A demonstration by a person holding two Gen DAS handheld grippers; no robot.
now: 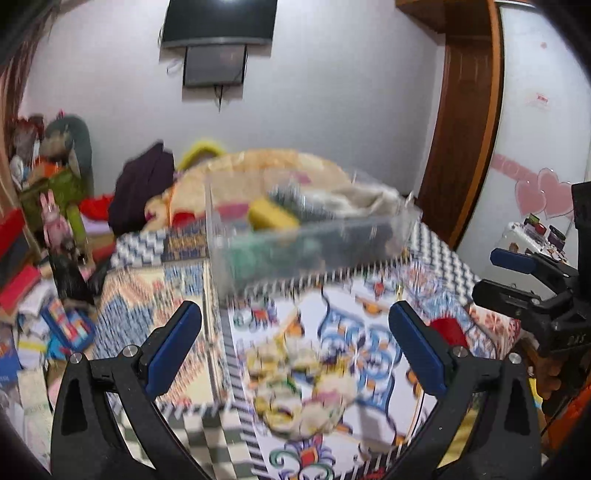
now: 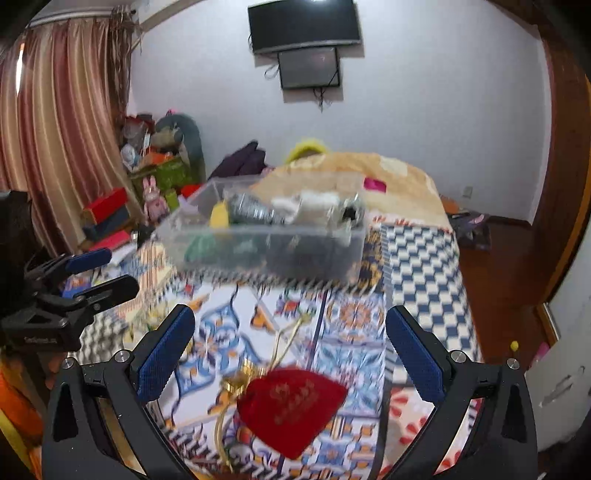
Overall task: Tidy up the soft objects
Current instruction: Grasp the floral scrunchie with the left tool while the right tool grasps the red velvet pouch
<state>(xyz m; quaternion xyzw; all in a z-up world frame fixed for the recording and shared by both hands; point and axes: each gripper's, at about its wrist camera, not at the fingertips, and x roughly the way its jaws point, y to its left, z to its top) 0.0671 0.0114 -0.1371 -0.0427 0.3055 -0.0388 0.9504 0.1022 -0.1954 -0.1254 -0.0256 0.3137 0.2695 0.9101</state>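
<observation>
The room is evenly, softly lit from overhead, with a bright glare on the wall-mounted screen (image 2: 303, 24). Below that screen, the clear bin (image 1: 310, 240) and patterned bedcover (image 2: 351, 317) smear with motion blur. Straight lines bow near the dark, vignetted corners. Shadows are faint.

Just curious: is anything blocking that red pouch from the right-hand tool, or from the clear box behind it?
Nothing visible. The red pouch lies on the patterned cloth between the right gripper and its open jaws. Only bare cloth separates it from the clear box.
</observation>
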